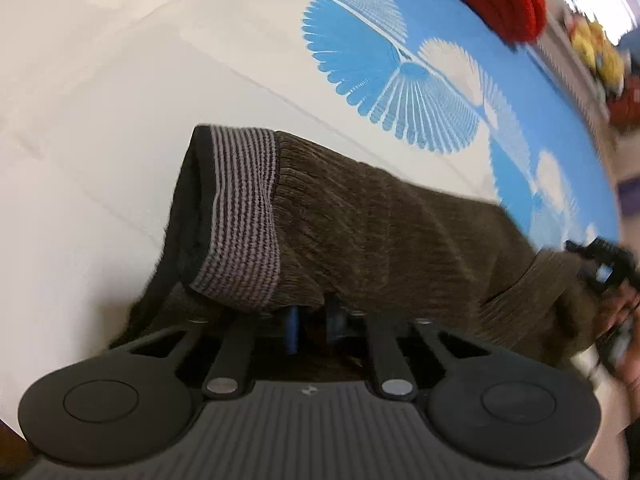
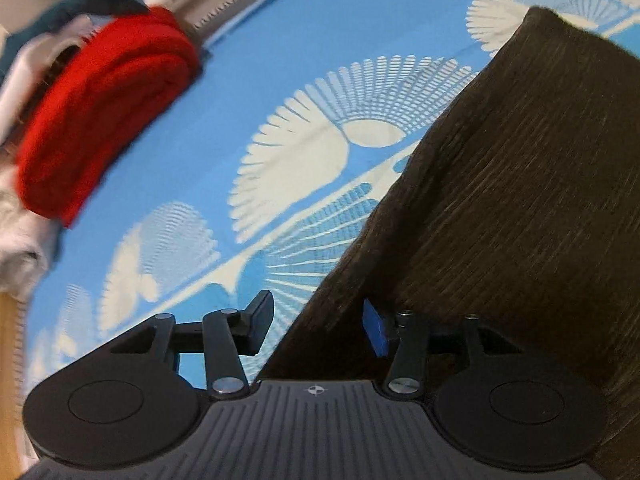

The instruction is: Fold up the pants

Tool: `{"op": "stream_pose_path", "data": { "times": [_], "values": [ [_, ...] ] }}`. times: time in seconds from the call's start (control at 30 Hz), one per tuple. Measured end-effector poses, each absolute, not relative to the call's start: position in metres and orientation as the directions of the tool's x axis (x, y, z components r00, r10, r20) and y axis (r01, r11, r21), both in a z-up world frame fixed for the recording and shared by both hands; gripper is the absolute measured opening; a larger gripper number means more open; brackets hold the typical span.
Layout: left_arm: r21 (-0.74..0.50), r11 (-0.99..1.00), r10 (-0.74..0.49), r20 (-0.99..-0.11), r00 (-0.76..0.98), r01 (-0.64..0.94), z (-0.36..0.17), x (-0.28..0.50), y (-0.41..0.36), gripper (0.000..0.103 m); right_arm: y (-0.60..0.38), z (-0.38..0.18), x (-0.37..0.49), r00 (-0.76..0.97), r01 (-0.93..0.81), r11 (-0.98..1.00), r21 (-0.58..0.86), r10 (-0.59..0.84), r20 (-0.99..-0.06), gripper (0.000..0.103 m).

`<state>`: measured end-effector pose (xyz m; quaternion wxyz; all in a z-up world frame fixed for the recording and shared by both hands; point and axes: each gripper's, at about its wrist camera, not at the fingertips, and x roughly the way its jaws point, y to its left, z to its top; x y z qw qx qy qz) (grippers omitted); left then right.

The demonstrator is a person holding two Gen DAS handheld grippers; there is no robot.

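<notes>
Right, pants [image 1: 392,224] first: dark brown ribbed knit, lying on the sheet [image 1: 120,160] w/ the grey-and-black striped waistband [image 1: 244,216] turned up at about 10 o'clock from my left gripper [image 1: 312,320] in the left wrist view. Fabric runs from there toward 3 o'clock, where it bunches near the other gripper [image 1: 604,268] and a hand [image 1: 624,320] at the frame edge; that part is blurred.

Left jaws are pinched nearly together, blue pads side by side, w/ the waistband edge draped over the tips. I read that as a grip on the pants, though the cloth hides the pad faces.

In the right wrist view the pants [image 2: 520,200] fill the 1 to 4 o'clock side, a folded edge running diagonally down to my right gripper [image 2: 316,328]. Jaws there stand partway apart: the black finger [image 2: 258,320] at 9 o'clock is over bare sheet, not touching cloth, the blue-padded one [image 2: 376,332] sits at the fabric edge. Cloth lies between them but isn't clamped.

Further out: sheet [image 2: 320,40] is blue w/ white fan prints on one part, plain cream on another. A red folded cloth [image 2: 108,112] lies at 10 o'clock, well apart from the pants, w/ white cloth [image 2: 20,248] beside it.
</notes>
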<state>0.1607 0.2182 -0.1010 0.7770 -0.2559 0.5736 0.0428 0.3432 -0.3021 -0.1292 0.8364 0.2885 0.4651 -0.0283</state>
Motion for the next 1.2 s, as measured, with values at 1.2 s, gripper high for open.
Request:
{"op": "stream_pose_path", "data": {
  "times": [1.2],
  "values": [
    [-0.329, 0.854, -0.202, -0.923, 0.327, -0.403, -0.103, 0.120, 0.247, 0.040, -0.467, -0.055, 0.053, 0.706, 0.389, 0.866, 0.315, -0.061, -0.706, 0.034]
  ]
}}
